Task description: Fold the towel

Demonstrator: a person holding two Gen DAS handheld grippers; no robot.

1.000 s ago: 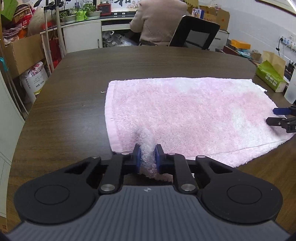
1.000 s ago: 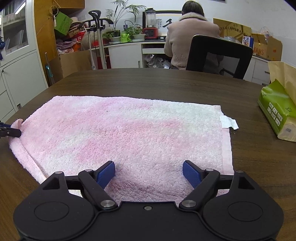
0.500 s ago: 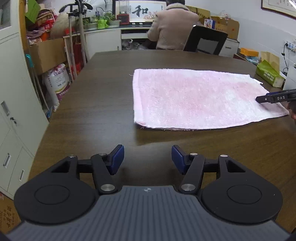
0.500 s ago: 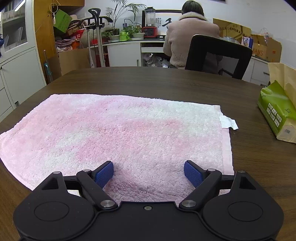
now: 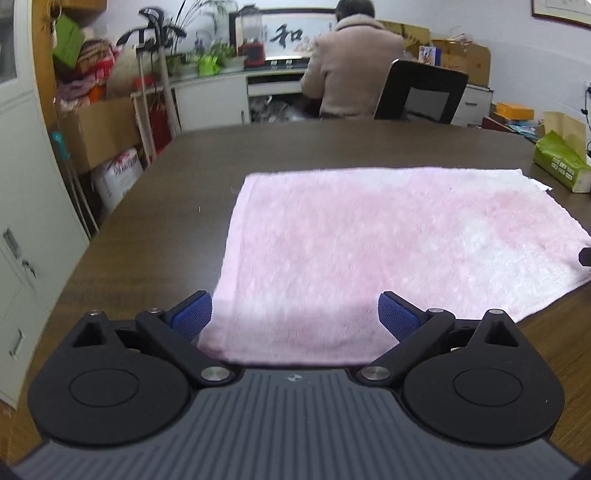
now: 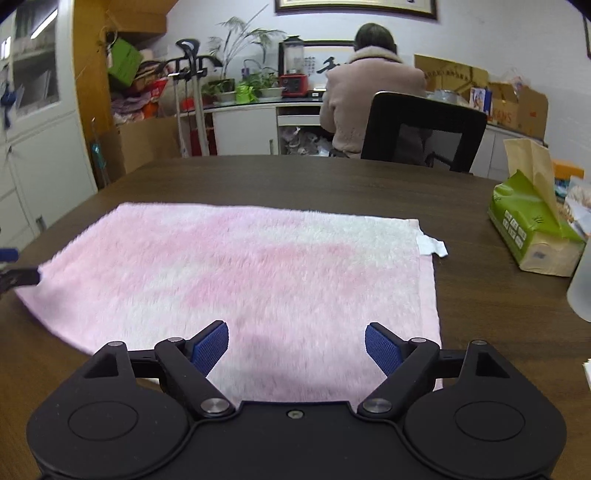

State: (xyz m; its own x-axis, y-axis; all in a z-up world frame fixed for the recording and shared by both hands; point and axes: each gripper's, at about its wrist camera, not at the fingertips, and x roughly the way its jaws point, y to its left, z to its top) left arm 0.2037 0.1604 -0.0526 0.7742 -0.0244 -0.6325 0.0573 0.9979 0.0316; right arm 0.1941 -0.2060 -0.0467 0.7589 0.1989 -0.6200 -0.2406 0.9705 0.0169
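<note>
While the pink towel [image 5: 388, 240] lies flat on the dark worktop [image 6: 332, 181], both the left gripper [image 5: 294, 314] and the right gripper [image 6: 296, 345] hang over its near edge, jaws wide apart, holding nothing. Calligraphy [image 5: 286, 35] behind reads "和"; a box [image 6: 517, 110] shows "ANS".

**A cluttered office room**

At top centre, a person [image 6: 369, 99] sits in an office chair [image 6: 424, 133] at a counter desk [image 6: 258, 110]. Cardboard boxes [image 6: 517, 107] at upper right, cabinets [image 6: 37, 147] at left, framed calligraphy [image 5: 291, 35] on the wall.
</note>
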